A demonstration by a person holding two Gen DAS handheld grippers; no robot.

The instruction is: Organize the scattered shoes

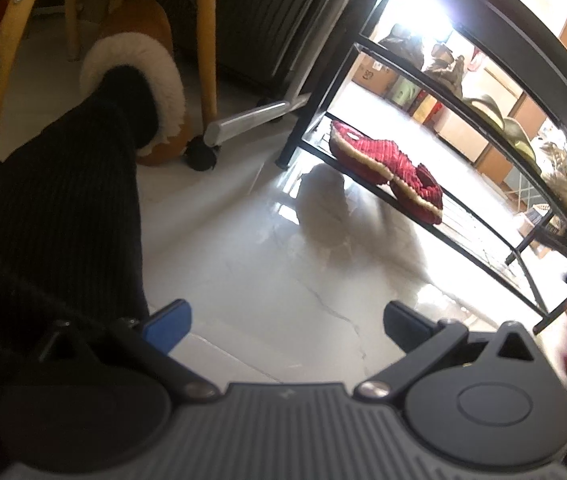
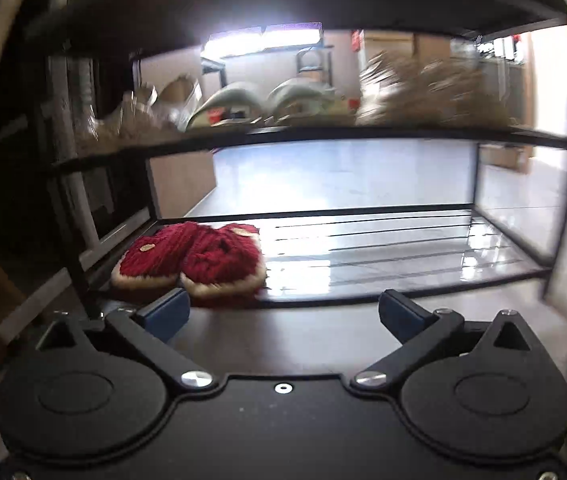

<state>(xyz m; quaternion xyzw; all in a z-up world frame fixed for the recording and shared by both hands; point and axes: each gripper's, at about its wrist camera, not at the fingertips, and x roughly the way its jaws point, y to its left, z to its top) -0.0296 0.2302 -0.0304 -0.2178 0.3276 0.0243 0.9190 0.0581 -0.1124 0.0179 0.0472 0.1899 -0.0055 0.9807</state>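
Black shoe rack [image 2: 363, 136]: red slippers [image 2: 191, 260] paired at 9 o'clock on its bottom shelf. Left tongs [image 1: 283, 320] and right tongs [image 2: 281, 312], both released, empty. Step judged: between placements; next, fetching another loose shoe.

Wooden chair legs [image 1: 207, 36], castered frame [image 1: 243, 120], perhaps cardboard boxes [image 1: 371, 74].

Black metal-frame shoe rack [image 2: 323, 136] standing on a glossy pale tiled floor [image 1: 267, 280]. Bottom wire shelf [image 2: 383, 240]: a pair of red knitted slippers with cream edging [image 2: 191, 260], side by side at its left end. Middle shelf: blurred beige and greenish footwear [image 2: 283, 100].
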